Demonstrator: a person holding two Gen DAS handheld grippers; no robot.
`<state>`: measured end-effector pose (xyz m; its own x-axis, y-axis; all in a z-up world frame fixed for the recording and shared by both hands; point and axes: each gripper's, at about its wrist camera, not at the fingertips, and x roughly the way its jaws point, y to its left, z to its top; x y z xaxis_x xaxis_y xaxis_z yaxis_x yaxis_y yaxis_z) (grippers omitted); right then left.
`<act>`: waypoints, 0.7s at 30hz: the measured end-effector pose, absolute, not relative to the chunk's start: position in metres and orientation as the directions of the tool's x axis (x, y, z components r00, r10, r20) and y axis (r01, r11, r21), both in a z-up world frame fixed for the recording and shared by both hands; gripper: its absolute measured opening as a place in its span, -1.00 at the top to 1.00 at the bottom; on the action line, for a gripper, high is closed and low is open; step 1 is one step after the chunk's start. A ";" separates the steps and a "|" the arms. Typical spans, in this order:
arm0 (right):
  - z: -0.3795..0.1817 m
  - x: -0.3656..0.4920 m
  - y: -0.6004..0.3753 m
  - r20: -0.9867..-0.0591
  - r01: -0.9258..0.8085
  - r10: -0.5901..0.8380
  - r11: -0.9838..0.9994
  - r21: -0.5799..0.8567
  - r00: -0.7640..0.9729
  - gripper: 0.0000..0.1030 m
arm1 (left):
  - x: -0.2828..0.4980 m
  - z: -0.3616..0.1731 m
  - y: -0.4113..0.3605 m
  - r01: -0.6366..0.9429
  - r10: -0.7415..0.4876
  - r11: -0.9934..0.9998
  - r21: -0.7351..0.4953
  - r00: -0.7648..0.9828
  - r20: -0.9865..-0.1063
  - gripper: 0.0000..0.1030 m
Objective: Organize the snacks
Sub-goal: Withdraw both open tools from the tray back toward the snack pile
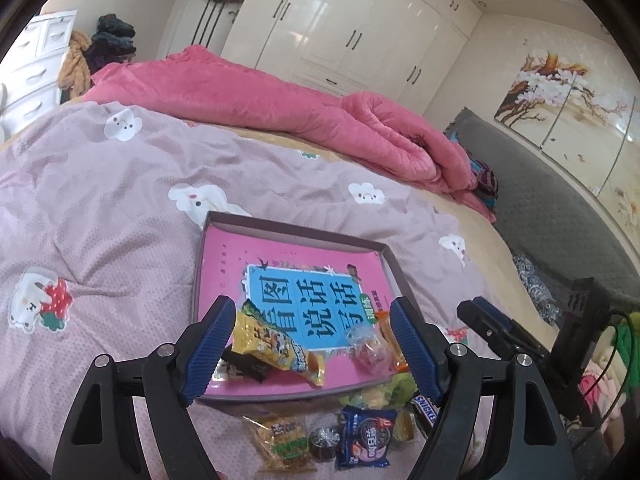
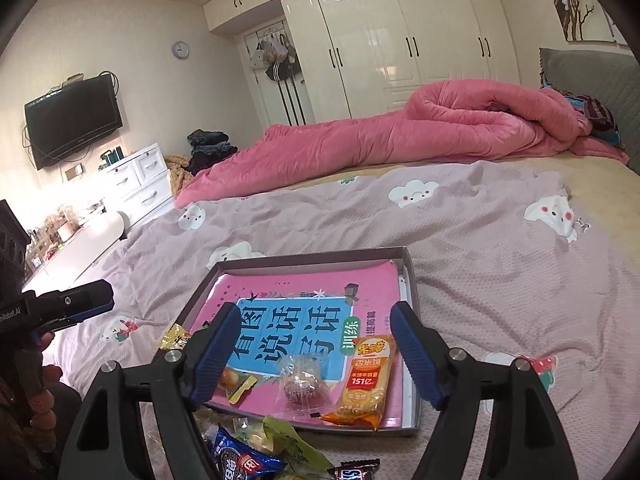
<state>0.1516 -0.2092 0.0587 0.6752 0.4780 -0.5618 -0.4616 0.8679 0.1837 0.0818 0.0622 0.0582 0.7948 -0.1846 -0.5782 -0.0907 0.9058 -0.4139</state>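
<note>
Both grippers spread wide, holding nothing. Left gripper (image 1: 312,344) poised over the near left part of the tray (image 1: 394,264), right gripper (image 2: 316,350) over its near right part.

In the tray already, on the pink book (image 1: 224,264): yellow packet (image 1: 276,348), clear-wrapped candy (image 2: 302,386), orange rice-cracker pack (image 2: 366,380), plus a dark wrapper (image 1: 240,366) under the yellow one.

Loose on the bedspread (image 1: 100,208), just near of the tray's front wall: cracker bag (image 1: 282,440), round foil sweet (image 1: 324,442), blue cookie pack (image 1: 366,436), green bag (image 1: 396,390), Snickers (image 1: 424,410).

Judged next: fetching one of the loose ones. All lie below and nearer than the fingertips, so pulling back and dipping down needed. Cookie pack roughly square, no axis to favour; Snickers lying slantwise, long axis near-right to far-left. Cracker bag closer to the left gripper, Snickers to the right.
</note>
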 end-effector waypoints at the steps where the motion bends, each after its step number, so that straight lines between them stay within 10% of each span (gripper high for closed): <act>1: 0.059 0.150 -0.209 -0.561 -0.462 0.477 0.868 0.181 0.676 -0.51 | 0.082 0.058 0.061 -0.090 -0.186 0.907 -0.411 0.791 -0.583 -0.58; 21: 0.055 0.128 -0.210 -0.582 -0.460 0.460 0.873 0.160 0.670 -0.53 | 0.076 0.043 0.051 -0.086 -0.191 0.927 -0.366 0.730 -0.656 -0.60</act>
